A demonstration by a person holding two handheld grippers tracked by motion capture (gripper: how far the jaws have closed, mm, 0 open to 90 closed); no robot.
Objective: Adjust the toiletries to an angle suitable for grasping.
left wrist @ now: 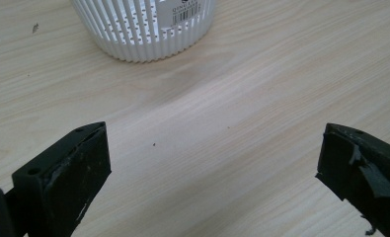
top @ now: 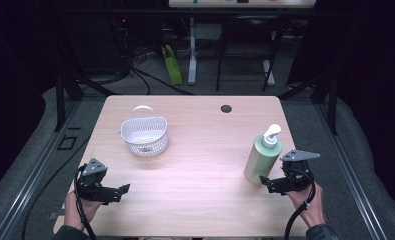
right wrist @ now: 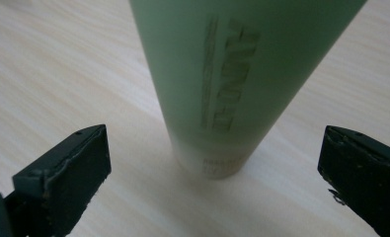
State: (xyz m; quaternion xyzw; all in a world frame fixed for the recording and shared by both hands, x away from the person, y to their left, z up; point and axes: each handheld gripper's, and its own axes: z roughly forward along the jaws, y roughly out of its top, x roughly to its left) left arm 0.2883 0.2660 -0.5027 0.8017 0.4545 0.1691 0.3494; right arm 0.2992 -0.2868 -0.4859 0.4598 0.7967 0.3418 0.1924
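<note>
Right gripper view: right gripper (right wrist: 214, 182) fingers apart, green bottle (right wrist: 232, 74) seemingly untouched between; left gripper (left wrist: 214, 182) fingers apart.

A barcode sticker, unreadable, on the white basket (left wrist: 143, 29); blurred embossed lettering on the green bottle (right wrist: 232, 74).

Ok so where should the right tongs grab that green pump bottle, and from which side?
Best on the lower body of the green pump bottle, coming in level from the near right, where the right tongs already face it, open. It stands upright and widens upward; the white pump head is narrow and probably gives a poorer hold.
</note>
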